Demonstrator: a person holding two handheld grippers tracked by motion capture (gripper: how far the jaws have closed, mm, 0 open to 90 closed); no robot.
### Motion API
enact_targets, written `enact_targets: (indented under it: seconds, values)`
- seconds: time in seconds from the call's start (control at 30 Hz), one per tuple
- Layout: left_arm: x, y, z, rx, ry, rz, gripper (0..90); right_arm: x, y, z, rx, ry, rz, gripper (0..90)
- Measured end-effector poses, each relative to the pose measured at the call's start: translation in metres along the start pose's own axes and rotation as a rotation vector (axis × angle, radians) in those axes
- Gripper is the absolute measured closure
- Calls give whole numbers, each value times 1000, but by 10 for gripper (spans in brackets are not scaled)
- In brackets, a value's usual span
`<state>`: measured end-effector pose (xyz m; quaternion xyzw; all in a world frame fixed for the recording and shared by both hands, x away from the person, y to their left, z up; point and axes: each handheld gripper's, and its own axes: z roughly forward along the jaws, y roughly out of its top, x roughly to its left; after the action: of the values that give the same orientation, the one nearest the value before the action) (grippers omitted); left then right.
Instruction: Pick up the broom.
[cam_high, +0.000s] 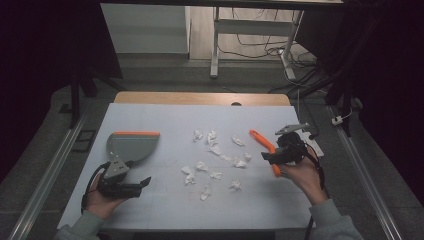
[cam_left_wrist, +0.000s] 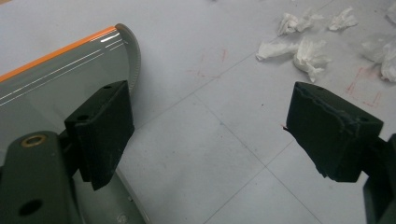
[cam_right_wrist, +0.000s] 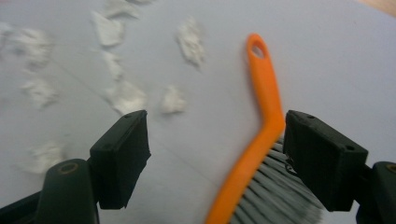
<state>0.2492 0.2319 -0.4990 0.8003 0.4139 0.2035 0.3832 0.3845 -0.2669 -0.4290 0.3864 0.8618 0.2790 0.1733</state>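
Right gripper view: the right gripper (cam_right_wrist: 217, 154) has its jaws spread wide over an orange-handled brush (cam_right_wrist: 261, 121), grey bristles beside one jaw, nothing clamped. A careless closing could catch bristles instead of the handle. Crumpled paper scraps (cam_high: 215, 160) litter the white table (cam_high: 165, 205) mid-way. At left, the left gripper (cam_left_wrist: 210, 135) is also spread wide beside an empty grey dustpan (cam_high: 131, 145).

The brush (cam_right_wrist: 261, 140) is orange with grey hairs, the dustpan (cam_high: 131, 145) grey with an orange edge, the paper bits (cam_high: 215, 160) white.
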Motion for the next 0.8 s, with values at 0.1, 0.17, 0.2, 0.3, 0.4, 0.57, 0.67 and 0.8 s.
enact_targets:
  seconds: [0.1, 0.17, 0.2, 0.3, 0.4, 0.57, 0.67, 0.8]
  values:
    - [-1, 0, 2, 8, -4, 5, 160, -19, 7, 13, 63, -16, 36, 224]
    - [-1, 0, 3, 10, -7, 5, 160, -31, 11, 22, 106, -10, 72, 226]
    - [-1, -1, 4, 11, -7, 5, 160, -37, 12, 27, 124, -8, 86, 226]
    - [-1, -1, 4, 16, -7, 5, 160, -48, 16, 39, 166, -3, 102, 238]
    - [-1, -2, 4, 17, -8, 5, 161, -56, 20, 55, 208, 7, 113, 273]
    - [-2, -2, 4, 13, -11, 11, 161, -62, 22, 73, 277, 16, 116, 333]
    - [-2, -2, 5, 13, -12, 11, 160, -63, 23, 80, 302, 25, 126, 366]
    - [-1, -2, 4, 11, -12, 9, 160, -63, 23, 86, 326, 26, 121, 413]
